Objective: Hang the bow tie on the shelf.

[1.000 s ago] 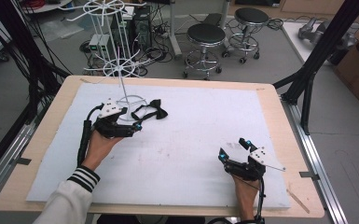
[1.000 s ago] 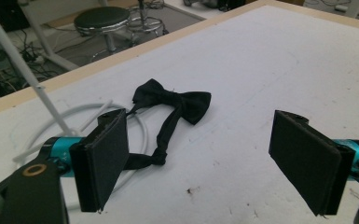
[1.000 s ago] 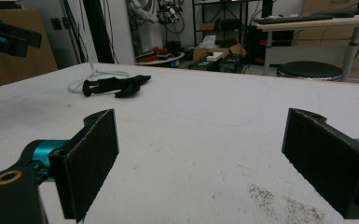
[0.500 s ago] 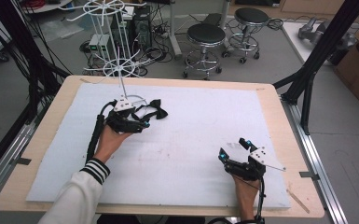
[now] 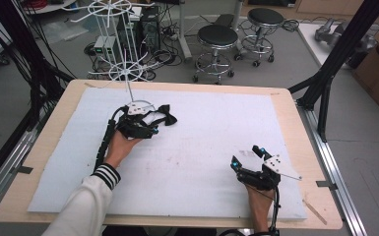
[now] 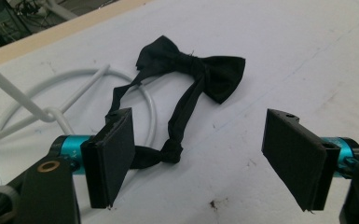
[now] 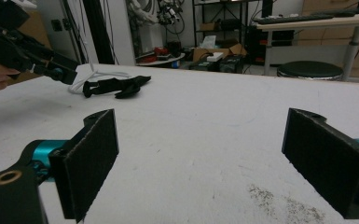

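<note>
A black bow tie (image 6: 205, 70) lies flat on the white foam board (image 5: 202, 147), its thin strap looping back to a knot (image 6: 170, 150). My left gripper (image 6: 200, 154) hovers low over that strap, open. Its jaws have just been closing a little; the knot lies between them with neither pad pressing on it. In the high view the left gripper (image 5: 147, 127) sits just left of the bow tie (image 5: 166, 117). My right gripper (image 5: 246, 156) rests open near the front right with nothing between its pads (image 7: 93, 154). From there the bow tie (image 7: 121, 86) lies far off.
A white wire rack (image 5: 128, 73) rises at the board's far left; its ring base (image 6: 9, 112) lies partly under the strap. Black frame posts (image 5: 325, 83) flank the table. Stools (image 5: 216, 39) stand beyond the far edge.
My left hand has moved right and slightly down, from left of the bow tie to over its strap. The right hand has stayed where it was.
</note>
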Demonstrator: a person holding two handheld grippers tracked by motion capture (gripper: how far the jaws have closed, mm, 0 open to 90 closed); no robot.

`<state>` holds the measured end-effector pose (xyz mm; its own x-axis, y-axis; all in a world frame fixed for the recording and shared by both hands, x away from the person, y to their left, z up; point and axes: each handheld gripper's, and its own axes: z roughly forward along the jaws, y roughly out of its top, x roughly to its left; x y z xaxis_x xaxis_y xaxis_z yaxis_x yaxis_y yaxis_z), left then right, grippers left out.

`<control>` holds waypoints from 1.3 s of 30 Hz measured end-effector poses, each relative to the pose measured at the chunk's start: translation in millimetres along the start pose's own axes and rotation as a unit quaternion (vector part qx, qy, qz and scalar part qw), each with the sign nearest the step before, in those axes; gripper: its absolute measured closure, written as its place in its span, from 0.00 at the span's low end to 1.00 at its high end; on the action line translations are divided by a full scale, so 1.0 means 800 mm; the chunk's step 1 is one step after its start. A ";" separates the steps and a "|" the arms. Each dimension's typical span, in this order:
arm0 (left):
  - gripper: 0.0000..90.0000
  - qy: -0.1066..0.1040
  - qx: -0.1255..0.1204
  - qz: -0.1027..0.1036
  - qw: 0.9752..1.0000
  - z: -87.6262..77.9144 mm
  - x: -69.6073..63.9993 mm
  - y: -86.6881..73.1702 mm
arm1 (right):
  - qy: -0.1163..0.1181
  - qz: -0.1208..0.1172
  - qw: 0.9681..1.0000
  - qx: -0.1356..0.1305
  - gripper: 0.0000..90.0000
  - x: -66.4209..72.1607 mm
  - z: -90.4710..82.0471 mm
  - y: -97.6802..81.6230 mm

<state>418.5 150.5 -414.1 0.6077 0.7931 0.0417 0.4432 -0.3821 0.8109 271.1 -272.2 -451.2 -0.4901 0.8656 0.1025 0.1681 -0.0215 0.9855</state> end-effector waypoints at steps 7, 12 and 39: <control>0.29 0.005 0.013 0.000 1.000 0.007 0.001 -0.003 | 0.000 0.000 1.000 0.001 0.11 0.000 0.000 0.000; 0.25 0.004 0.024 0.010 1.000 0.015 -0.002 -0.005 | -0.001 0.000 1.000 0.001 0.11 0.000 0.000 0.000; 0.57 0.022 0.018 0.033 0.999 0.028 0.005 -0.010 | -0.002 0.002 1.000 0.001 0.11 0.000 0.000 0.000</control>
<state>432.0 145.8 -433.6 0.6065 0.7859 0.1202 0.4275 -0.4499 0.7841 271.1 -272.1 -451.2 -0.4863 0.8675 0.1051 0.1709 -0.0235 0.9850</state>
